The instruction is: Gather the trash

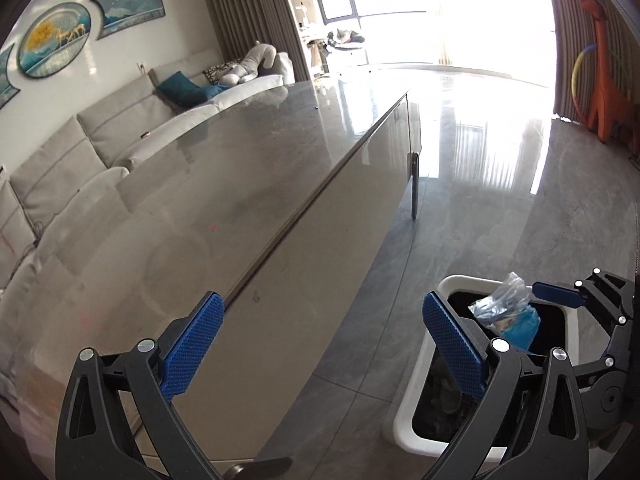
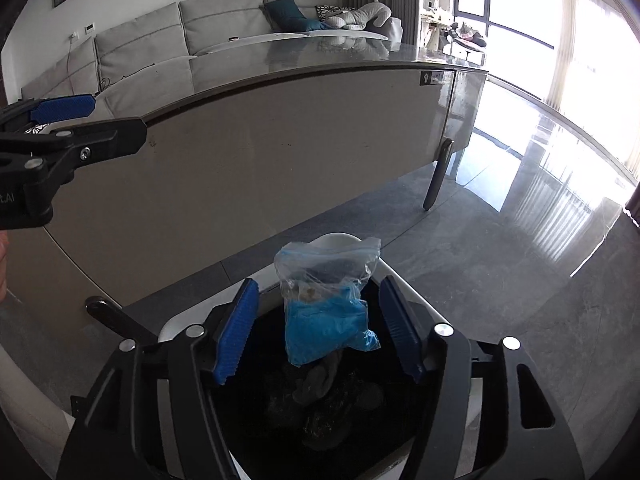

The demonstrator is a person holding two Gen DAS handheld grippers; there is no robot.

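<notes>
A clear plastic bag with blue stuff in its lower half point(image 2: 326, 304) hangs in the air between the fingers of my right gripper point(image 2: 318, 322), right over the white trash bin point(image 2: 408, 292). The jaws stand wide apart and neither pad touches the bag. The bin's dark inside holds grey rubbish. In the left wrist view the bag point(image 1: 506, 310) sits above the bin point(image 1: 416, 380), with the right gripper's blue fingertip just right of it. My left gripper point(image 1: 324, 312) is open and empty over the table's edge; it also shows in the right wrist view point(image 2: 64, 108).
A long grey glossy table point(image 1: 224, 168) with a beige side panel point(image 2: 260, 152) and dark legs stands beside the bin. A grey sofa point(image 2: 160, 40) with cushions lies behind it. Shiny tiled floor point(image 2: 500, 260) spreads to the right toward bright windows. An orange giraffe toy point(image 1: 604, 92) stands far right.
</notes>
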